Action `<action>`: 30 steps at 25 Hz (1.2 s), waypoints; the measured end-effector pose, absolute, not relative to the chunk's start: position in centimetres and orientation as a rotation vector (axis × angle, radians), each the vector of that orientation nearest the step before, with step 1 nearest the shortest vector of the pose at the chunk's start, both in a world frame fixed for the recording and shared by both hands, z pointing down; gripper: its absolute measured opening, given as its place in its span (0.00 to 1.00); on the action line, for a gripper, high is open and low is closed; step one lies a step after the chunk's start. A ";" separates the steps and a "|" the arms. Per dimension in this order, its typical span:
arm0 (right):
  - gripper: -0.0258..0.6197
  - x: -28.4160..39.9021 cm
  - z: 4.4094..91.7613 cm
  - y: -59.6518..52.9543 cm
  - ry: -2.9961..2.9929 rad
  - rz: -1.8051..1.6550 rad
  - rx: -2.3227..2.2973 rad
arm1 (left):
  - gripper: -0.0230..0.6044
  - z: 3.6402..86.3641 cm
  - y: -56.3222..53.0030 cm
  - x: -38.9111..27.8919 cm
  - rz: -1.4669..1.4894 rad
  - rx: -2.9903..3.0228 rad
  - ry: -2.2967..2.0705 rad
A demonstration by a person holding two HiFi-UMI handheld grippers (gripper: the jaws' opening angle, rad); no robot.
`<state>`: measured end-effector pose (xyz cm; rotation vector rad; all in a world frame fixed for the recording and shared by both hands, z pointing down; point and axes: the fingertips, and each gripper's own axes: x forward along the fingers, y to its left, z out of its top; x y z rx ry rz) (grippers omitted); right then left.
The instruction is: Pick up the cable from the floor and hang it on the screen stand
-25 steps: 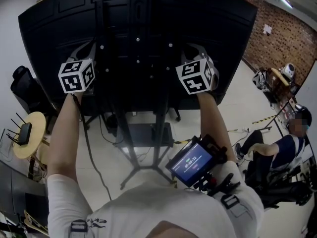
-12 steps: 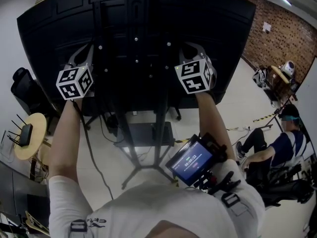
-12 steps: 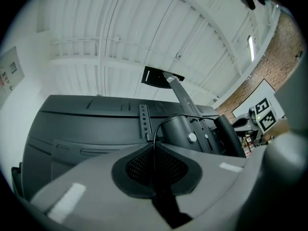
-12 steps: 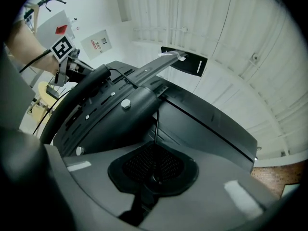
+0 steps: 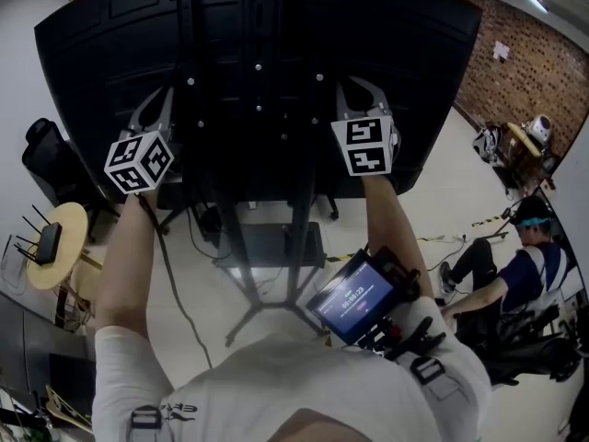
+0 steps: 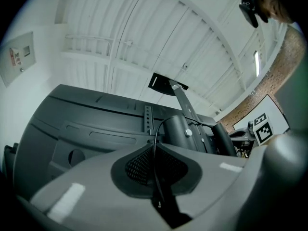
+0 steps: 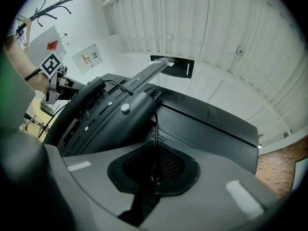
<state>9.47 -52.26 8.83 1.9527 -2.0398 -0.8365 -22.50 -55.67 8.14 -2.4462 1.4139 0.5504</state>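
Cable [image 6: 154,160] check, going left to right. Left gripper [image 6: 155,149] is clamped right down on the thin black cable, which climbs out of the pads and arcs toward the upright of the screen stand [image 6: 179,131]. In the head view a thin dark line drops from under that hand toward the floor [image 5: 202,288]. I'd guess that's the slack, so not all of it is up yet. Middle of the shot is the back of the big screen [image 5: 276,35], with both hands held up against it, one either side of the stand's upright. Right gripper [image 7: 155,149] is pinched shut on the cable too, its strand rising toward that same upright.

What's changed over the last second: hardly any travel, but both wrists have rolled. The left marker cube [image 5: 139,162] has tipped, and the right marker cube [image 5: 366,145] now faces the camera more squarely. To me that looks like lining the span up to drape it over the stand. The hang isn't done, and neither gripper has let go.
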 end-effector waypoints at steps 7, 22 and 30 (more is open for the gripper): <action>0.10 9.3 9.5 -51.7 -2.081 -0.871 1.961 | 0.05 10.2 -55.2 -23.0 0.550 -2.463 1.426; 0.15 10.9 10.3 -48.6 -2.169 -0.835 2.032 | 0.05 13.3 -53.0 -23.0 0.470 -2.454 1.445; 0.14 12.3 12.7 -44.8 -2.208 -0.734 2.078 | 0.05 14.7 -50.0 -22.4 0.468 -2.470 1.445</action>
